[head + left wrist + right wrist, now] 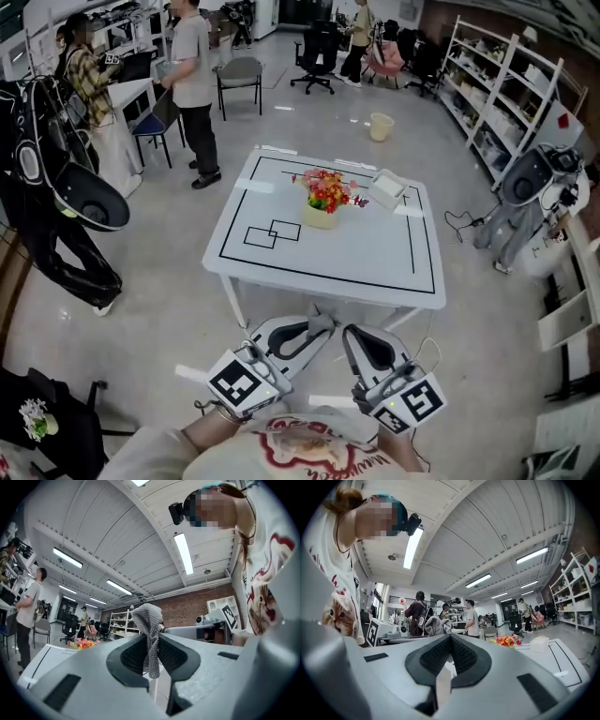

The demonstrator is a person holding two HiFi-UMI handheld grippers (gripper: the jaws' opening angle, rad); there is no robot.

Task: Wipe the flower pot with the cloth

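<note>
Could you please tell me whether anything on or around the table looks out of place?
Nothing stands out: the flower pot stands upright on the table, nothing is spilled, and the cloth hangs pinched in the left hand-held gripper.

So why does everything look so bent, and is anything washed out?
Head view: wide lens bows the shelves at the edge, and the glossy floor shows glare. Left gripper view: fisheye curves the ceiling beams; the strip light is blown out, the grey knit cloth sharp. Right gripper view: dark rounded corners.
</note>
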